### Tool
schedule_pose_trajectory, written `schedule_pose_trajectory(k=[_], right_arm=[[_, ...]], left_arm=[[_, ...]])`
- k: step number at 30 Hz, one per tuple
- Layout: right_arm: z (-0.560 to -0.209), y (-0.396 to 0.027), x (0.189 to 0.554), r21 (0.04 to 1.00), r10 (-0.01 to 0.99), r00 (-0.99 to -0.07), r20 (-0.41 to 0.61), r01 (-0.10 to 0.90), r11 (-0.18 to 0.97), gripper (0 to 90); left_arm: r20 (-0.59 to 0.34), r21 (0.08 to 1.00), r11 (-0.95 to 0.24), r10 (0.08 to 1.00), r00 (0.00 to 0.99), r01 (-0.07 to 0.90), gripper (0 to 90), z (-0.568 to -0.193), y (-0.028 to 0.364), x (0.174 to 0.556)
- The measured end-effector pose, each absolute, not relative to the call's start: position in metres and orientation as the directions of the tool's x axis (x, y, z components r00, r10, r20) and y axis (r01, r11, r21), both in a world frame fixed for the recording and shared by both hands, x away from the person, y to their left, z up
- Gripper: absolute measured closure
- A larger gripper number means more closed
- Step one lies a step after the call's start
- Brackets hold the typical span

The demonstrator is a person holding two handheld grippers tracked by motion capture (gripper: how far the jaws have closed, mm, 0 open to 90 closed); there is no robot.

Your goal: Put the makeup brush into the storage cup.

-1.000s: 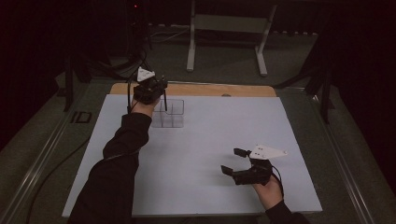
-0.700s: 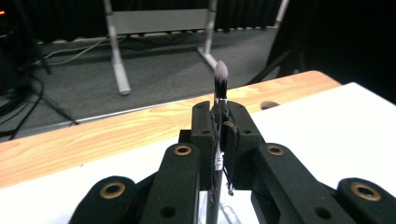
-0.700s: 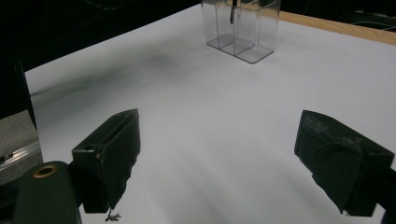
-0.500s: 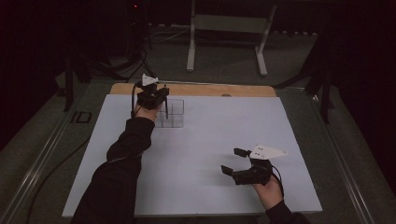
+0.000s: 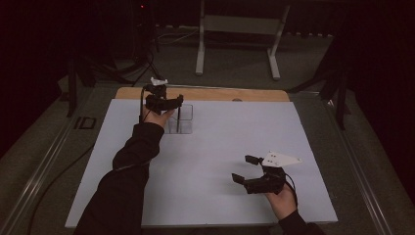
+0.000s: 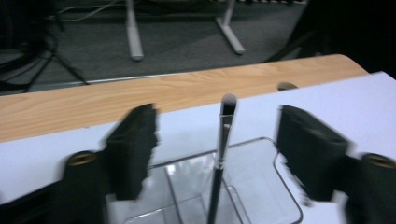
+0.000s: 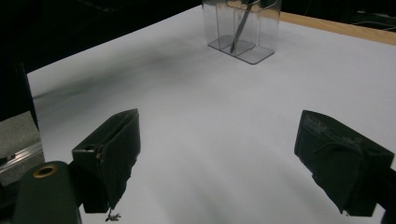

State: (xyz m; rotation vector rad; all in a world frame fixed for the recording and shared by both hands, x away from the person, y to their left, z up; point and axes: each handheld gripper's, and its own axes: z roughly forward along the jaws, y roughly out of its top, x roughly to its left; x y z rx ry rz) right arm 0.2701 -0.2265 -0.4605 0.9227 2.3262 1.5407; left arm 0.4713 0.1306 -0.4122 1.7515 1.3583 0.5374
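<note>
**Brush released into the clear holder**

Your makeup brush (image 6: pixel 219 158) stands between the jaws of your left gripper (image 6: pixel 219 154), touching neither pad, its dark bristle tip up and its thin black handle with a silver ferrule dropping into the clear holder (image 6: pixel 261 186) just below. Those jaws have just been opening: a second ago they were pinched tight, and now they stand wide with the brush free between them. I judge the placing done, so you can lift the gripper away without brushing the handle.

The holder is transparent hard plastic, square-walled and partitioned, and sits on a smooth white sheet (image 5: pixel 215 147) over a wood-grain tabletop (image 6: pixel 140 93). Your right gripper (image 5: pixel 245 169) rests well apart, near you, jaws wide and holding nothing.
</note>
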Motion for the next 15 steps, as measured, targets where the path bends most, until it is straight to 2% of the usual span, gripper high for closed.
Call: schedule_pose_trajectory(k=[1,2,4,7,8,10,15], right_arm=[[-0.461,-0.226,0.27,0.885,0.598,-0.784,0.166,0.386,0.261,14.5],[-0.46,-0.227,0.27,0.886,0.599,-0.784,0.164,0.385,0.261,14.5],[-0.46,-0.227,0.27,0.886,0.603,-0.782,0.159,0.382,0.261,14.5],[-0.459,-0.227,0.27,0.888,0.605,-0.78,0.159,0.381,0.258,14.4],[-0.459,-0.227,0.27,0.888,0.604,-0.781,0.159,0.38,0.258,14.4],[-0.459,-0.227,0.27,0.888,0.605,-0.779,0.163,0.383,0.253,14.4],[-0.459,-0.228,0.271,0.888,0.606,-0.778,0.164,0.384,0.253,14.4]], left_arm=[[-0.153,0.814,-0.066,0.934,0.322,0.577,23.5,-0.412,0.131,0.471],[-0.154,0.819,-0.058,0.937,0.315,0.571,23.5,-0.407,0.132,0.469],[-0.146,0.823,-0.061,0.938,0.314,0.565,16.4,-0.403,0.132,0.467],[-0.154,0.826,-0.056,0.935,0.32,0.56,11.0,-0.399,0.133,0.463],[-0.169,0.826,-0.059,0.923,0.346,0.561,10.9,-0.397,0.135,0.461],[-0.17,0.829,-0.074,0.911,0.376,0.555,2.2,-0.395,0.136,0.458],[-0.178,0.83,-0.105,0.881,0.438,0.548,0.9,-0.391,0.138,0.449]])
